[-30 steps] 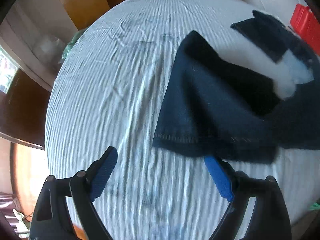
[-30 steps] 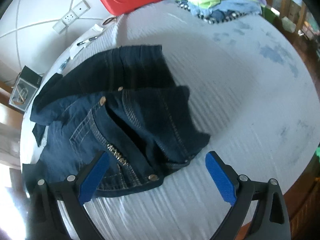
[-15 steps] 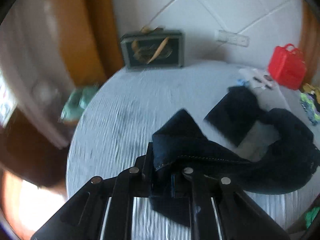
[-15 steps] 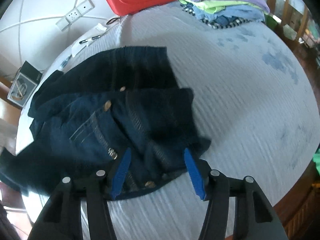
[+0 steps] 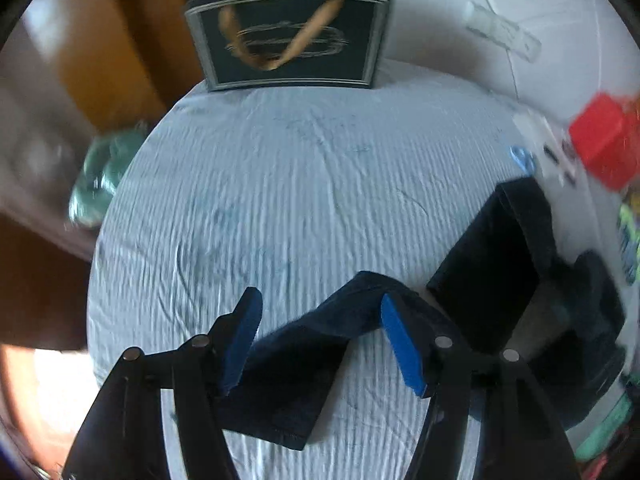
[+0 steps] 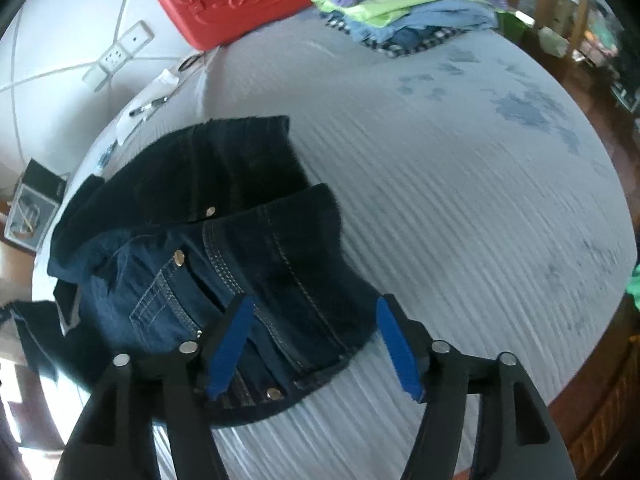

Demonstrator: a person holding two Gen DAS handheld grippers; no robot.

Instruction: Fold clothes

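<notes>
The bed [image 6: 460, 184], under a ribbed pale sheet, carries the dark denim jacket [image 6: 224, 248] bunched at its near left. Its sleeve [image 5: 304, 364] trails between the blue pads of the left claw [image 5: 320, 344], whose jaws are opening with no pad pressing cloth. The right claw [image 6: 312, 344] is opening too, straddling the buttoned hem. I judge a good fold needs the sleeve laid flat across the body first. The red case [image 6: 228, 4] bears embossed marks too blurred to read.
</notes>
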